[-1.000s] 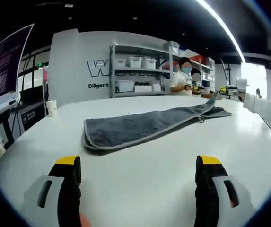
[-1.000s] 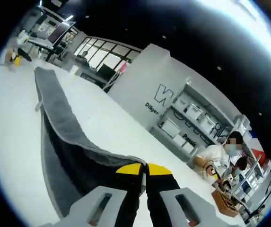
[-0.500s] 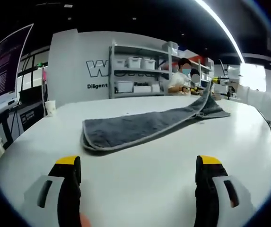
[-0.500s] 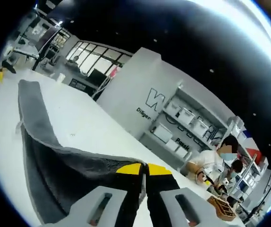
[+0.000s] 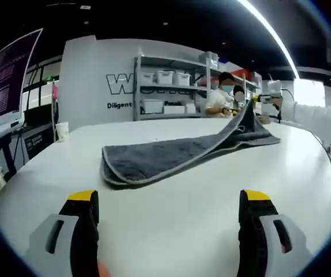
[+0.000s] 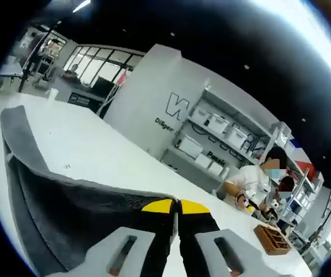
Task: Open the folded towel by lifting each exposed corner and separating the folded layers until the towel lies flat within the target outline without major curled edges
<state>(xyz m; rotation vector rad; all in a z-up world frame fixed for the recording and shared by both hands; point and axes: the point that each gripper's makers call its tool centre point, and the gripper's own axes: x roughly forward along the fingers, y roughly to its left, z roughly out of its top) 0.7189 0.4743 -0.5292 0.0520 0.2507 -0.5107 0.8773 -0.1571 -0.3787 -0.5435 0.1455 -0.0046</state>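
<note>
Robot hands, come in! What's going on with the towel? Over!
Right gripper shut on towel corner, lifted. Left gripper open, hovering over table. Nothing blocking.

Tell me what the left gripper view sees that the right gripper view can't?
Left gripper view: the whole gray towel stretched across the white table, its far corner lifted by the right gripper, plus a paper cup and the left gripper with its jaws wide apart.

Right gripper view: a close look at the right gripper's jaws pinching the towel's edge, and a wooden tray on the table.

Both: the towel, the table, the shelves with bins, and a seated person.
</note>
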